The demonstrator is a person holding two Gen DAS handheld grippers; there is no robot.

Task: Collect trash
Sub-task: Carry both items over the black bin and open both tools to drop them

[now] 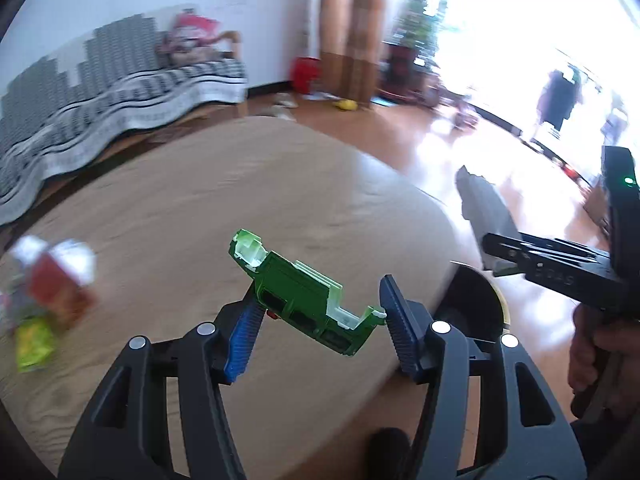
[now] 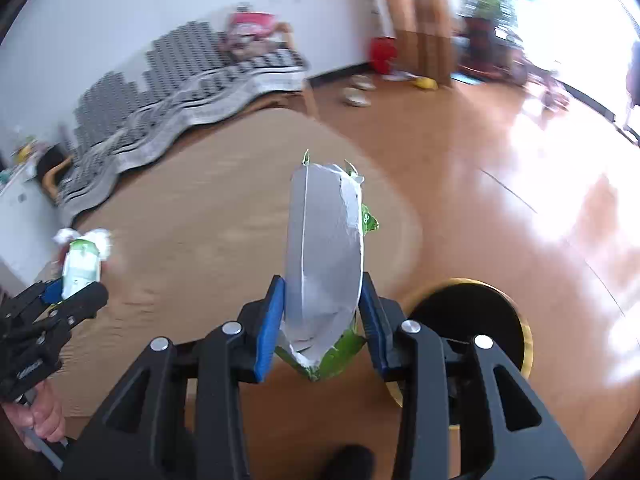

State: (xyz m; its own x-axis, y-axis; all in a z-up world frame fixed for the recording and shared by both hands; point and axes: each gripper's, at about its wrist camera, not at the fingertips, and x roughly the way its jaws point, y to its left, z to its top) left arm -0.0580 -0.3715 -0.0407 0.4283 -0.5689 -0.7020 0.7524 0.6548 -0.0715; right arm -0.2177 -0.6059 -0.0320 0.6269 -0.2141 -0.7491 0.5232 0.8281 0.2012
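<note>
My left gripper point(image 1: 320, 314) is shut on a green and white package point(image 1: 304, 296), held crosswise between the blue pads above the round wooden table point(image 1: 180, 208). My right gripper point(image 2: 322, 320) is shut on a torn green wrapper with a silver lining point(image 2: 324, 248), which stands up out of the jaws. A black bin with a gold rim point(image 2: 472, 320) sits on the floor just right of the table, also seen as the bin point(image 1: 476, 304). In each view the other gripper shows at the side: the right gripper point(image 1: 500, 256), the left gripper point(image 2: 68, 300).
More trash lies on the table's left side: a red carton point(image 1: 56, 280) and a yellow-green wrapper point(image 1: 34, 344). A sofa with a striped cover point(image 1: 100, 92) stands behind the table. A red bucket point(image 1: 306, 74) is by the wall. A person's hand point(image 1: 596, 356) holds the right gripper.
</note>
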